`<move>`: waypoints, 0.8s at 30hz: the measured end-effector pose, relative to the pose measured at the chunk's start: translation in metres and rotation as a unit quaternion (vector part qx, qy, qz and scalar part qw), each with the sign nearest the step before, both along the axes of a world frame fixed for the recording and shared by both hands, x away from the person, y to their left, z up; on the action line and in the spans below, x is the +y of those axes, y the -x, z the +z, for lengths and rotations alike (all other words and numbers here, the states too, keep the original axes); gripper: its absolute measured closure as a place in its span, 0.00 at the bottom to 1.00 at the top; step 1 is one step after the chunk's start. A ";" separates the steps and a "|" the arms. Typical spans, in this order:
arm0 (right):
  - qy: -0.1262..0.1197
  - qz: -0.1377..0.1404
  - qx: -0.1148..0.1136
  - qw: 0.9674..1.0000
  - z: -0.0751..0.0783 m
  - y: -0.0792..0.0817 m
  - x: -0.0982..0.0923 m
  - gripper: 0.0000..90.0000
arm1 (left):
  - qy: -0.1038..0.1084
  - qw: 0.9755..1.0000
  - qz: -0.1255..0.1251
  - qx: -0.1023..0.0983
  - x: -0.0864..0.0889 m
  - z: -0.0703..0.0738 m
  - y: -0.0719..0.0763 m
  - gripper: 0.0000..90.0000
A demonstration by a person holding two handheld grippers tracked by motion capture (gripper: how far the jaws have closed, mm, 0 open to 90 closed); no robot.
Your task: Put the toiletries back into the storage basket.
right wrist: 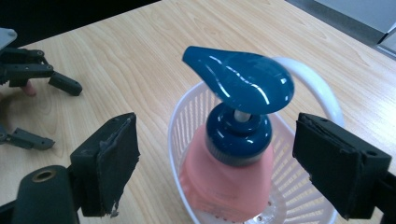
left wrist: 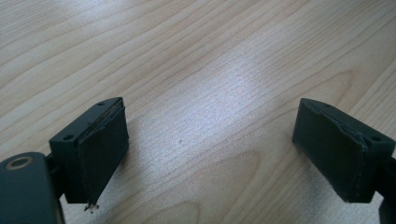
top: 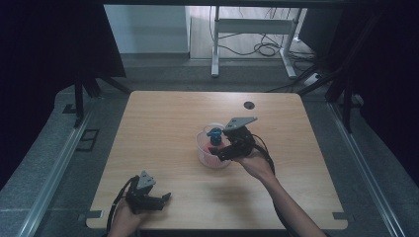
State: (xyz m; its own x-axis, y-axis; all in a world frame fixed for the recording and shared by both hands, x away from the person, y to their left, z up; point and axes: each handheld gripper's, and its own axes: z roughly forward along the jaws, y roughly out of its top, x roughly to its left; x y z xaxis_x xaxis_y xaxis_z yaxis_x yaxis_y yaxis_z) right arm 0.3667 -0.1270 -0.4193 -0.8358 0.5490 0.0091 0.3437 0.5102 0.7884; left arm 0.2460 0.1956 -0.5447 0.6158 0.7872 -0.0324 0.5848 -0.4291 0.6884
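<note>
Item, near edge: left claw (top: 165,197), resting low at the front of the bench (top: 163,113), jaws spread wide over bare wood grain, nothing between them; idle. Item, mid-bench: right claw (right wrist: 212,158), jaws wide apart and flanking, without touching, the pump bottle (right wrist: 231,172); nothing gripped. Item: pump bottle, pink body, dark blue collar and pump head (right wrist: 240,81), standing upright inside the white basket (right wrist: 303,191), a small slotted tub with a curved handle at its back. Basket sits near the centre of the bench, just ahead of the right hand. Handling note, as judged: the bottle appears placed and let go, so the claw should draw straight back and upward with jaws kept wide, clearing the overhanging pump head and basket rim, lest the bottle tip.
</note>
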 end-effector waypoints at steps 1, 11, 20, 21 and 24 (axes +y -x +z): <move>0.002 0.001 0.000 1.000 0.000 0.001 0.000 0.15 | 0.000 1.000 0.000 0.000 0.000 0.000 0.000 0.11; 0.003 0.009 -0.005 1.000 0.005 0.010 -0.001 0.13 | 0.000 1.000 0.000 -0.001 0.000 0.000 0.000 0.11; 0.004 0.012 -0.007 1.000 0.008 0.018 -0.005 0.09 | 0.000 1.000 0.000 -0.001 0.000 0.000 0.000 0.11; 0.004 0.012 -0.006 1.000 0.008 0.019 -0.005 0.09 | 0.000 1.000 0.000 -0.001 0.000 0.000 0.000 0.11; 0.006 0.011 -0.006 1.000 0.007 0.021 -0.007 0.08 | 0.001 1.000 0.000 -0.001 0.000 0.000 0.000 0.11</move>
